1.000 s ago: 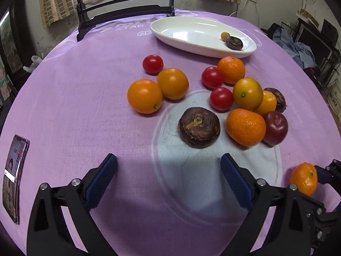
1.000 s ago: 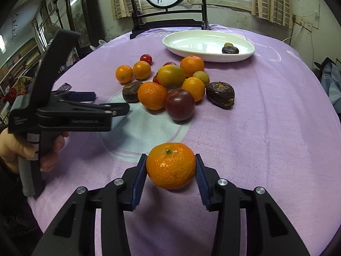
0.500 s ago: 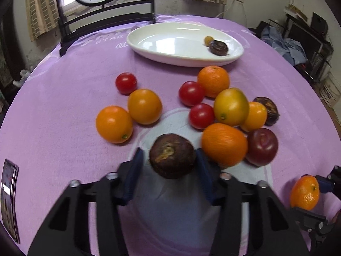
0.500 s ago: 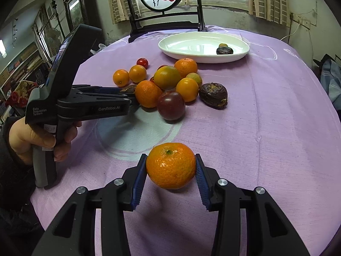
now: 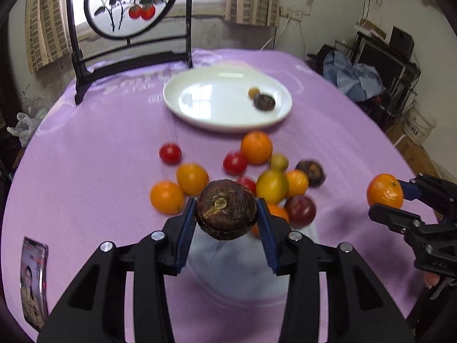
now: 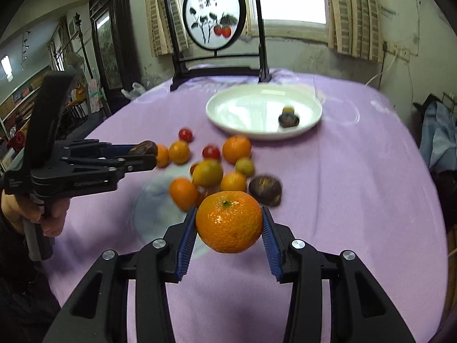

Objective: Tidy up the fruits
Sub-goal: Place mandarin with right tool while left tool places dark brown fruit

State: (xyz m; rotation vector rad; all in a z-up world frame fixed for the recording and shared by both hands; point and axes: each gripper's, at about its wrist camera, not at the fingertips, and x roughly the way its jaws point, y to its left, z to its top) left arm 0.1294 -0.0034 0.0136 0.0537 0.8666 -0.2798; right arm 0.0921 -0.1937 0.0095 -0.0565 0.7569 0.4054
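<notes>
My left gripper [image 5: 227,214] is shut on a wrinkled dark brown fruit [image 5: 225,208] and holds it above the purple cloth. My right gripper [image 6: 230,223] is shut on an orange mandarin [image 6: 228,221], also lifted; it shows at the right in the left wrist view [image 5: 384,191]. The left gripper with the brown fruit shows at the left in the right wrist view [image 6: 142,148]. A pile of loose fruits [image 5: 257,171] lies mid-table: oranges, red tomatoes, a plum. The white oval plate [image 5: 217,105] behind it holds a small brown fruit [image 5: 264,102] and a small yellow one.
A dark wooden stand with a round painted panel [image 5: 128,8] stands at the table's far edge. A phone [image 5: 32,280] lies on the cloth at the near left. Furniture and clothes stand off the table to the right [image 5: 360,77].
My left gripper moved forward, shut on the brown fruit and lifted it off the cloth. My right gripper rose with the mandarin. Both views now look more towards the plate.
</notes>
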